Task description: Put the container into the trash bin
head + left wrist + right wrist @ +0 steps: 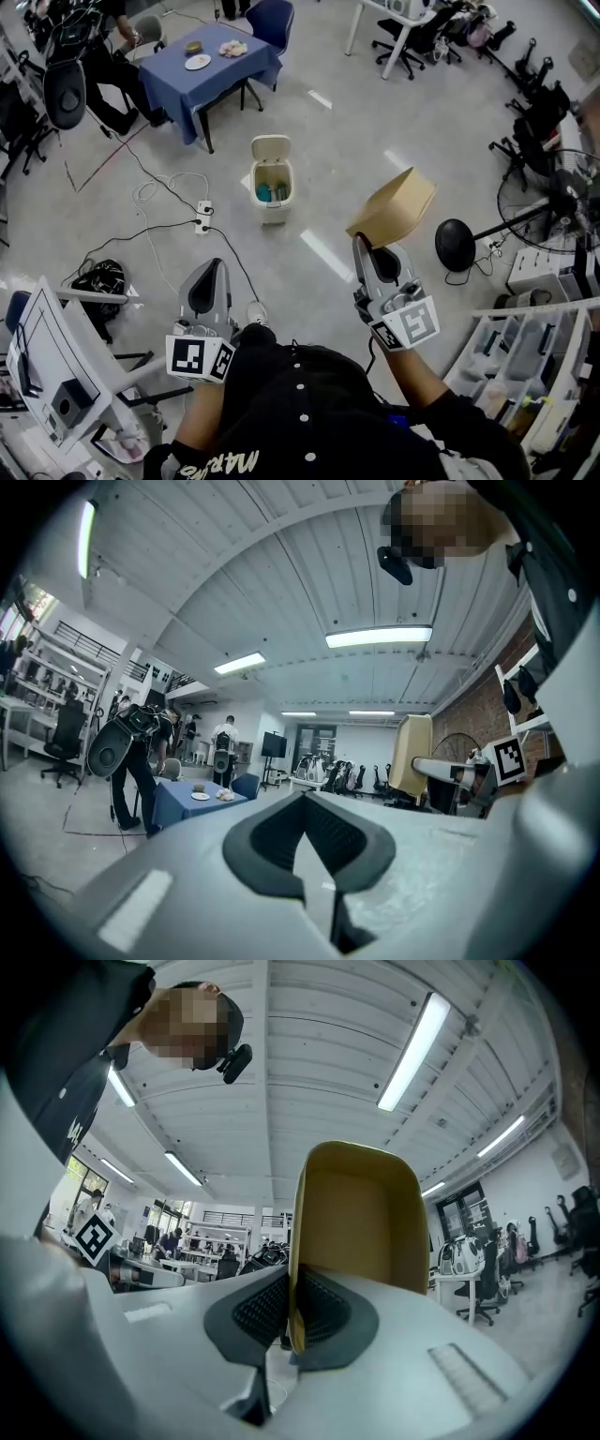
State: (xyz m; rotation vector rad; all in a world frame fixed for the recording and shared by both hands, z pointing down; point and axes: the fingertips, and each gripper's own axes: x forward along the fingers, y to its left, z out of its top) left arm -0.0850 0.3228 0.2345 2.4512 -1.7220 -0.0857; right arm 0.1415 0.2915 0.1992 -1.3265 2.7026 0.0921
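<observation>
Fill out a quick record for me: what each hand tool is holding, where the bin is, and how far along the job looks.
Right gripper: shut on the rim of the tan container, held up in the air
Left gripper: shut, nothing in it
Trash bin: on the floor ahead of the person, lid open, some items inside
Progress: container not yet over the bin, well apart from it
Background: blue table beyond the bin

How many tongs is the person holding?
2. The left tongs, shut and empty, at the head view's left; the right tongs, at its right, pinching the container.
</observation>
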